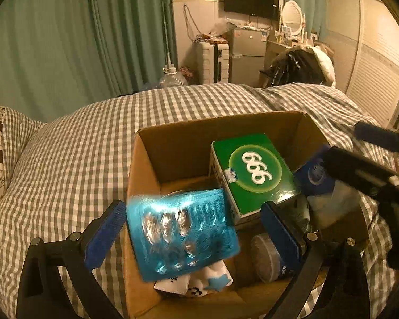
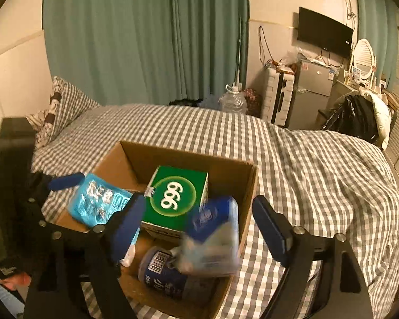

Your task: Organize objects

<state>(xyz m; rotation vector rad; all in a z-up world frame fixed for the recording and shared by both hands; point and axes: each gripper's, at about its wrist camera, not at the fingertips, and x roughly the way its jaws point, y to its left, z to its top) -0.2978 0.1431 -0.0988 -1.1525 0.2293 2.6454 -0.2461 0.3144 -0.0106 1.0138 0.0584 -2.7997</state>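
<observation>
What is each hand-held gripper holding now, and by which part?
Nothing. The left hand-held gripper is open around a loose, blurred blue blister pack; the right hand-held gripper is open around a blurred blue-and-white pouch.

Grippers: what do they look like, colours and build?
Both alike: left gripper and right gripper have black angular linkage arms with silver pivot bolts, and flat rectangular fingers faced with blue textured pads. No cables or markings visible.

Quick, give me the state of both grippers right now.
Left gripper: open; the blurred shiny blue blister pack sits between its fingers, apparently released.
Right gripper: open; the blurred blue-and-clear plastic packet sits between its fingers, ungripped.
</observation>
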